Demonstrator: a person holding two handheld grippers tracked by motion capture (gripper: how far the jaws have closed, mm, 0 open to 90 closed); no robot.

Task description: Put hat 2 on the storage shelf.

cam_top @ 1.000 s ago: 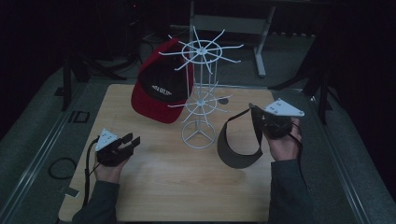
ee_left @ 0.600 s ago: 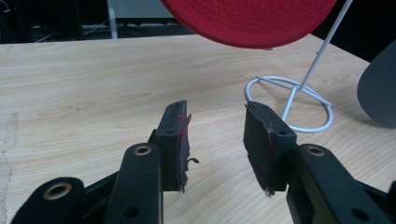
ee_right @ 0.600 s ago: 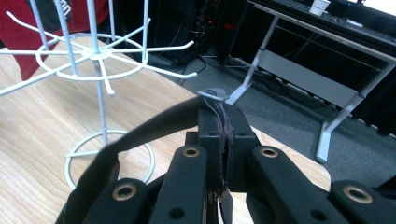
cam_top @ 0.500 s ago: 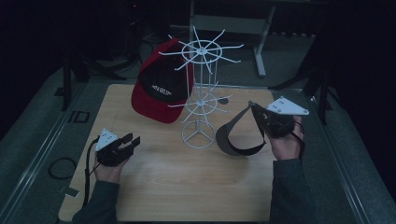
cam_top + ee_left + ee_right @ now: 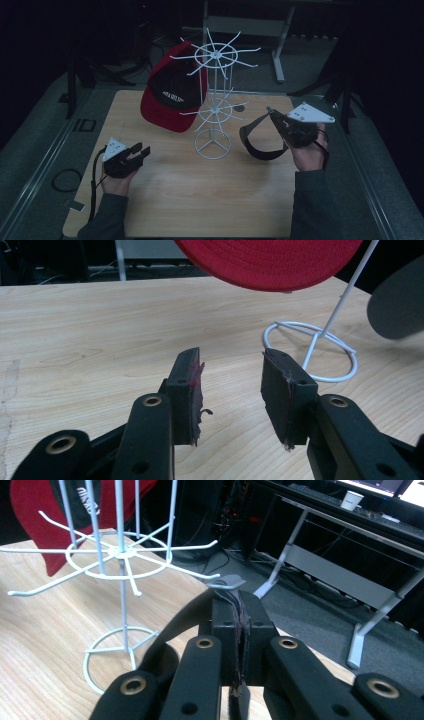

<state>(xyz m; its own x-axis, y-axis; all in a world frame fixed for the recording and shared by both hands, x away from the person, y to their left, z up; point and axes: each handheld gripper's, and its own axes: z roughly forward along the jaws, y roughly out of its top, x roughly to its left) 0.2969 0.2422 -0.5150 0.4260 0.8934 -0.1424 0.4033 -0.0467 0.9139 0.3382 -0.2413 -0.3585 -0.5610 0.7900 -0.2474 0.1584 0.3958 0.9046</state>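
A white wire rack (image 5: 214, 102) stands mid-table, its base ring (image 5: 312, 352) just beyond my left gripper. A red cap (image 5: 170, 95) hangs on the rack's left side; its brim (image 5: 270, 262) shows above my left jaws. My left gripper (image 5: 139, 151) rests low at the table's left, open and with nothing between its jaws (image 5: 230, 390). To the right of the rack my right gripper (image 5: 274, 116) is held up, shut (image 5: 240, 611) on the strap of a black cap (image 5: 259, 140). The cap hangs below and left of the jaws (image 5: 172, 630).
The wooden table (image 5: 200, 200) has bare surface in front of the rack. Beyond the far edge stand a metal desk frame (image 5: 250, 25) and dark equipment. A white cup (image 5: 353, 499) sits on a far desk. Grey floor lies on both sides.
The black cap has swung up a little and toward the rack in my right gripper. The left hand and gripper have stayed put.
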